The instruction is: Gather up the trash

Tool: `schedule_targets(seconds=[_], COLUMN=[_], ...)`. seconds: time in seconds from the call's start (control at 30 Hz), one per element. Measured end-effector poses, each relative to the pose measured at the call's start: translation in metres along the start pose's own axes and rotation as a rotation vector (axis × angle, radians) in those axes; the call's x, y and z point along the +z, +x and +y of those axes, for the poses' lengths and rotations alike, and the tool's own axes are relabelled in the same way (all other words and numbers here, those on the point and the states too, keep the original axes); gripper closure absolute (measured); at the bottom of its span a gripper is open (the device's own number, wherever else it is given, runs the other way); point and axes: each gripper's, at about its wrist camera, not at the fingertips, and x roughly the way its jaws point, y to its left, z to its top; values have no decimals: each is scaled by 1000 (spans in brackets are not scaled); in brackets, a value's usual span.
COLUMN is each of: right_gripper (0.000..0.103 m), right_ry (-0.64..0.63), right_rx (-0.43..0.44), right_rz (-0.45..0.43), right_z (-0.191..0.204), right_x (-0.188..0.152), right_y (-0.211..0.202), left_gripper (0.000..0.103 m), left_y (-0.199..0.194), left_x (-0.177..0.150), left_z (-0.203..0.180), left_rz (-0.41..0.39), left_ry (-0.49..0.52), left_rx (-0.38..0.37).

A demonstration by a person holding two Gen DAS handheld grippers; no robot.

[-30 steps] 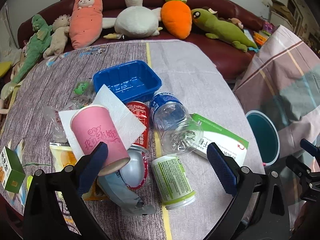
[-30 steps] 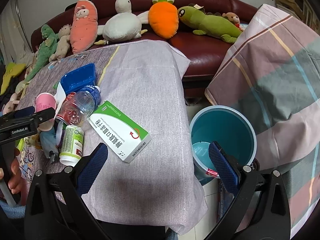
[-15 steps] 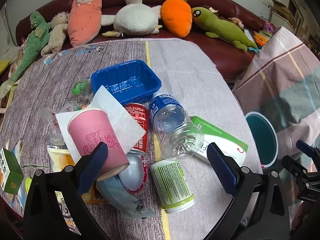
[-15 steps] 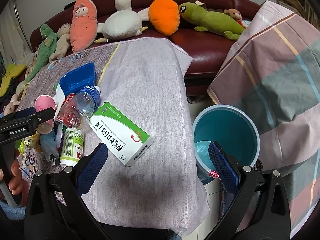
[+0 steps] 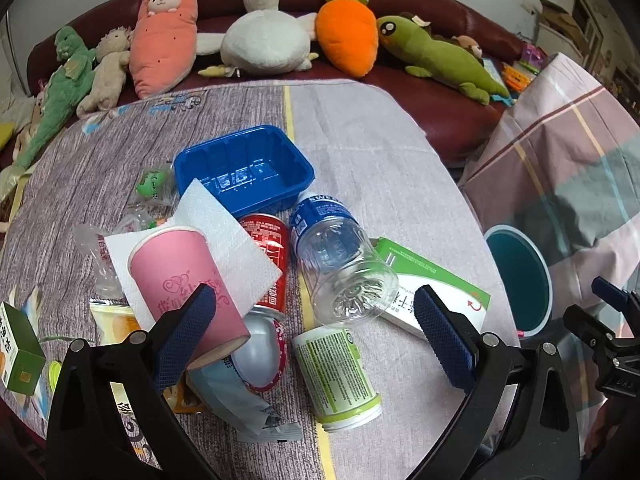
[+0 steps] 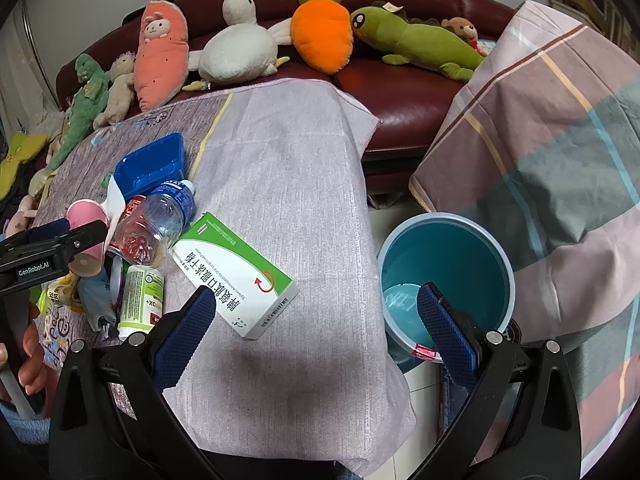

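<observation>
Presumably light and thin-walled, the clear bottle (image 5: 342, 264) and green-labelled can (image 5: 336, 376) lie on their sides in the litter pile on the table (image 5: 380, 152), between and just ahead of the wide-spread, empty left gripper (image 5: 312, 332); grip either across its round body, gently, since both may roll or dent. From the right wrist, the stiff, light green-and-white carton (image 6: 236, 276) lies flat just ahead of the left finger of the equally wide, empty right gripper (image 6: 316, 316), best pinched across its narrow sides, with the teal bin (image 6: 444, 280) on the floor beside the table.

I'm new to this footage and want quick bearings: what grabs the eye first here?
A heap of trash on the table's left part: a pink paper cup, a clear plastic bottle lying down, a blue tray behind them. A green-and-white box lies alone nearer the edge, beside a teal bin on the floor. Plush toys line the red sofa behind.
</observation>
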Motion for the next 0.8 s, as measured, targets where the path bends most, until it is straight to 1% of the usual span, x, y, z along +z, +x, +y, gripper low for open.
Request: schedule_targets(seconds=[0.4,0.8], right_gripper=[6,6], right_ry=[34,40], right_rx=[-9,-10], right_rz=[-5,16], right_z=[-9,-11], right_x=[-2,-4], right_y=[-4,1], left_gripper=[4,4], left_y=[-2,4], left_x=[0,0], left_z=[-14,-21], left_rz=[-8,4], left_ry=[33,55], left_rx=[-16,-33])
